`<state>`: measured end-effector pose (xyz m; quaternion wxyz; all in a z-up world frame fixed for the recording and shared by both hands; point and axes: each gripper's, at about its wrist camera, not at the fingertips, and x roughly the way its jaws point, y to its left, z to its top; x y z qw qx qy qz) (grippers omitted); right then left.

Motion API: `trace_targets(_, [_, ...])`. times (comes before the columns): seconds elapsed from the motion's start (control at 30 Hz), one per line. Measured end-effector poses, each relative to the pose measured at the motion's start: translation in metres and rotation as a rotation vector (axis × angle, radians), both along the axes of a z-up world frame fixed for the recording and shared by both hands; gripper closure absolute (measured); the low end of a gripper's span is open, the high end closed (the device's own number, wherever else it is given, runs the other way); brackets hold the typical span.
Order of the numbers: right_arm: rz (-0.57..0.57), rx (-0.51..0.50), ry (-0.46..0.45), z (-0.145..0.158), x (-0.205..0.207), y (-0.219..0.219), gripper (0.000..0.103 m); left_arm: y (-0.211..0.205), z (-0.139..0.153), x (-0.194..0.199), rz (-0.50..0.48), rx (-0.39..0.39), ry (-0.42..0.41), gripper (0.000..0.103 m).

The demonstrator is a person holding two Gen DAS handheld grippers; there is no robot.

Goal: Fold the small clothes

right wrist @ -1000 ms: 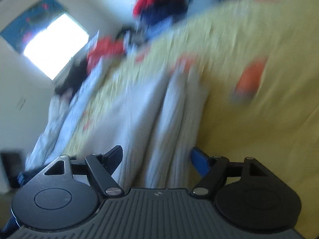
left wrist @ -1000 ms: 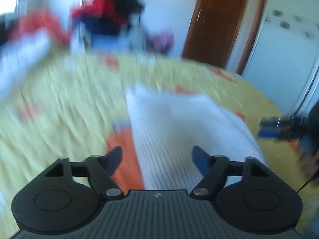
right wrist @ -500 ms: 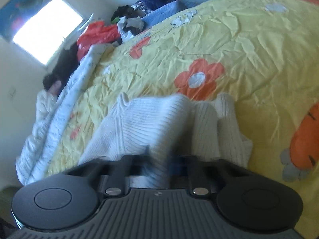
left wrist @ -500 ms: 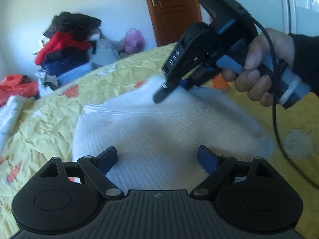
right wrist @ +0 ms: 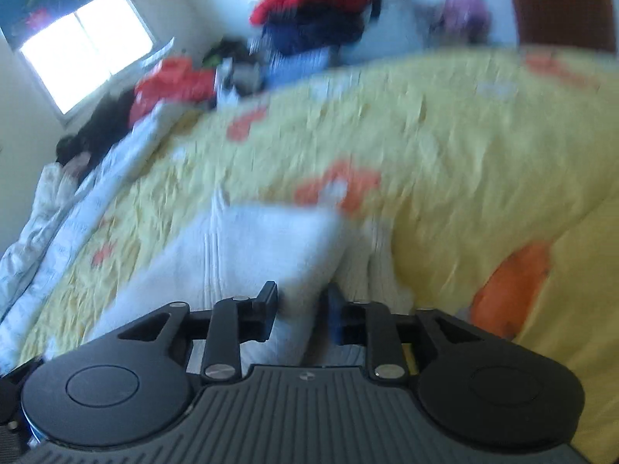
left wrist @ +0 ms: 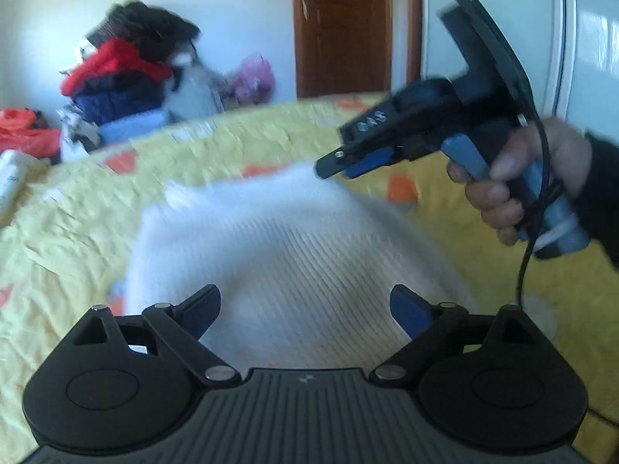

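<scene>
Your right gripper (right wrist: 301,301) has let go of the white sweater (left wrist: 294,239) fold, jaws opening around it; your left gripper (left wrist: 305,305) is spread wide, still opening.

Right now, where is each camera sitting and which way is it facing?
Left wrist: behind the left tongs, which are opening over the white knit garment, facing the brown door; the person's right hand and right tongs show.
Right wrist: behind the right tongs, opening with a garment fold between them, facing the window; no hand shows.
Shared: garment, yellow bedspread, clothes pile.
</scene>
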<state>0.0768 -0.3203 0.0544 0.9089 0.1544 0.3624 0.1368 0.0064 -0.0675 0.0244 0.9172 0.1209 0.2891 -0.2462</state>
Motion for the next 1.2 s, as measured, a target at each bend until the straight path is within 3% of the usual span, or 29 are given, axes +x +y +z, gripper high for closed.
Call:
trace_targets(0.07, [-0.007,-0.012,-0.088,0.019,-0.010,0.005,0.052,0.010,0.007,0.000,0.028,0.020,-0.061,0.008])
trace_targets(0.13, [0.045,0.038,-0.105,0.029,-0.010,0.014,0.040,0.012,-0.001,0.013,0.069,0.087,-0.056,0.008])
trace_targets(0.17, [0.081,0.058,-0.098,0.030,-0.006,0.022,0.041,0.009,-0.010,0.022,0.097,0.138,-0.030,0.008])
trace_targets(0.23, [0.118,0.038,-0.079,0.025,0.003,0.036,0.040,0.006,-0.022,0.026,0.094,0.161,-0.024,0.006])
trace_targets(0.33, [0.115,-0.114,0.032,-0.010,0.024,0.051,0.041,0.001,-0.028,0.022,0.110,0.148,-0.041,0.005])
trace_targets(0.37, [0.139,-0.158,0.008,-0.027,0.024,0.049,0.041,0.001,-0.030,0.023,0.124,0.130,-0.030,0.005])
trace_targets(0.4, [0.166,-0.160,-0.072,-0.036,0.015,0.045,0.041,0.001,-0.033,0.025,0.130,0.125,-0.033,0.005])
trace_targets(0.47, [0.144,-0.162,-0.068,-0.034,0.011,0.044,0.041,0.001,-0.035,0.024,0.134,0.128,-0.053,0.005])
trace_targets(0.57, [0.139,-0.257,-0.062,-0.020,0.005,0.060,0.042,0.008,-0.025,0.024,0.140,0.106,-0.033,0.005])
trace_targets(0.63, [0.095,-0.237,-0.064,-0.004,-0.011,0.062,0.043,0.014,-0.019,0.020,0.137,0.083,-0.011,0.005])
trace_targets(0.7, [0.117,-0.171,-0.133,0.013,-0.037,0.066,0.041,0.015,-0.022,0.017,0.131,0.096,-0.011,0.005])
trace_targets(0.77, [0.142,-0.118,-0.144,0.016,-0.052,0.068,0.038,0.012,-0.028,0.016,0.135,0.119,-0.027,0.003])
trace_targets(0.87, [0.159,-0.176,-0.045,-0.012,-0.052,0.072,0.041,0.010,-0.030,0.017,0.138,0.113,-0.030,0.002])
trace_targets(0.93, [0.180,-0.185,-0.114,-0.027,-0.058,0.065,0.042,0.011,-0.031,0.017,0.138,0.112,-0.028,0.001])
trace_targets(1.03, [0.148,-0.180,-0.071,-0.015,-0.058,0.063,0.049,0.012,-0.031,0.018,0.141,0.106,-0.026,0.001])
trace_targets(1.1, [0.106,-0.168,-0.055,-0.001,-0.061,0.065,0.047,0.013,-0.032,0.018,0.144,0.102,-0.028,0.001])
trace_targets(1.2, [0.131,-0.138,-0.079,0.005,-0.074,0.069,0.047,0.013,-0.035,0.016,0.142,0.101,-0.042,0.001])
